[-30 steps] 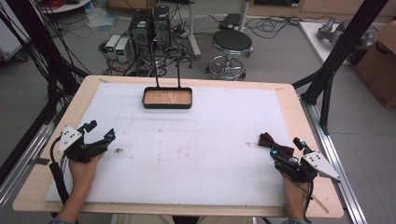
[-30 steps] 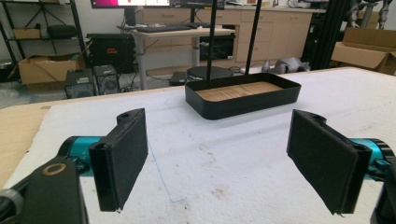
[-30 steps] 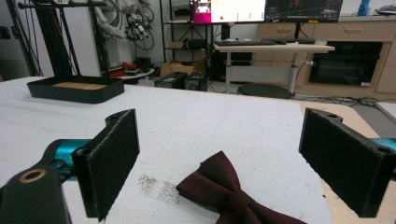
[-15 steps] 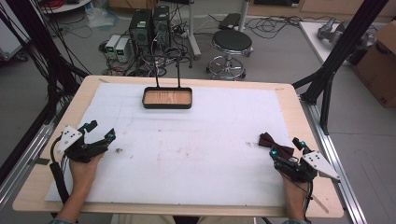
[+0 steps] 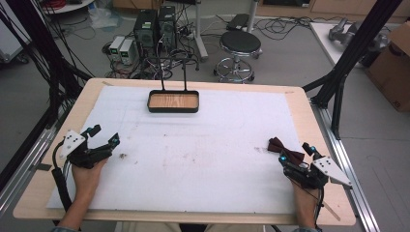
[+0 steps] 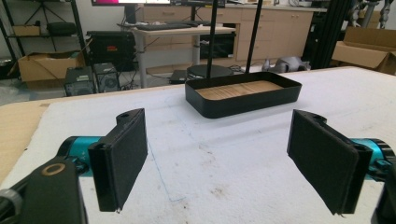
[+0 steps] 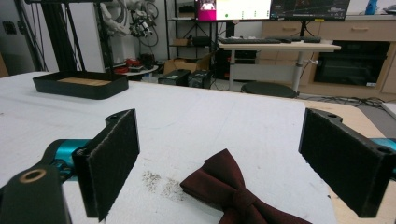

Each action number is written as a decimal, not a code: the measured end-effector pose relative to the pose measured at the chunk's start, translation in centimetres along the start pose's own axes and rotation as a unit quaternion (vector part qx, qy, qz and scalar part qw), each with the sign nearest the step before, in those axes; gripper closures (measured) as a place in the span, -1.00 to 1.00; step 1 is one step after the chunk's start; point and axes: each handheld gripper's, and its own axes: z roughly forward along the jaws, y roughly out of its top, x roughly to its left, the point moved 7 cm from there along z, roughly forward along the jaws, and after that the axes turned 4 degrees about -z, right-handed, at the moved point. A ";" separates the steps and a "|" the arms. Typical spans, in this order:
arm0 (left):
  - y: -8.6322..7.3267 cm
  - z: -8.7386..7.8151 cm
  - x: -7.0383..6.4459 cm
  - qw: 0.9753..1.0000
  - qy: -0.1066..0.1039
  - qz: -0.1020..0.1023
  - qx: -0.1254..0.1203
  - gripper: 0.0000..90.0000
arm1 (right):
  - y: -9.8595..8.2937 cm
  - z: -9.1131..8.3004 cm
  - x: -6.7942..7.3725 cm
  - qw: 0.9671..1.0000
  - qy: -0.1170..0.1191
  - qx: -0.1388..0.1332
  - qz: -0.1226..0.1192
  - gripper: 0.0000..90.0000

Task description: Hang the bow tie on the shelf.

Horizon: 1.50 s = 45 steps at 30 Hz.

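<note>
A dark red bow tie (image 7: 238, 196) is lying flat on the white cover of the desk (image 5: 203, 159), near its right edge on the person's side. The right claw (image 5: 296, 155) is sitting just behind it, jaws spread wide on either side of the bow tie and not touching it, as the right gripper view shows. A small patch of dark specks (image 7: 161, 183) is lying on the cover just beside the bow tie. Well apart, at the left side of the desk, the left claw (image 5: 104, 135) is resting with its jaws wide open and nothing between them. At the far middle of the desk, a black tray (image 5: 173, 109) with a wooden bottom is standing.
</note>
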 end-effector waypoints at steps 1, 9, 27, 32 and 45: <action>0.0 0.0 0.0 1.000 -0.001 0.001 0.000 -0.54 | 0.0 0.0 0.0 1.000 0.002 0.000 -0.001 -0.72; 0.0 0.0 0.0 1.000 -0.001 -0.002 0.000 -0.55 | 0.1 0.0 0.0 1.000 0.013 -0.003 0.002 -0.66; 0.0 0.0 0.0 1.000 -0.002 -0.001 0.000 -0.55 | -0.1 1.9 -1.8 0.997 0.051 0.059 -0.028 -0.42; 0.0 0.0 0.0 1.000 -0.005 -0.004 -0.001 -0.55 | -0.6 2.8 -3.2 0.991 0.057 0.111 -0.046 -0.22; 0.0 0.0 0.1 1.000 -0.004 -0.008 -0.004 -0.55 | -2.6 3.9 -3.1 0.967 0.101 0.207 -0.109 0.13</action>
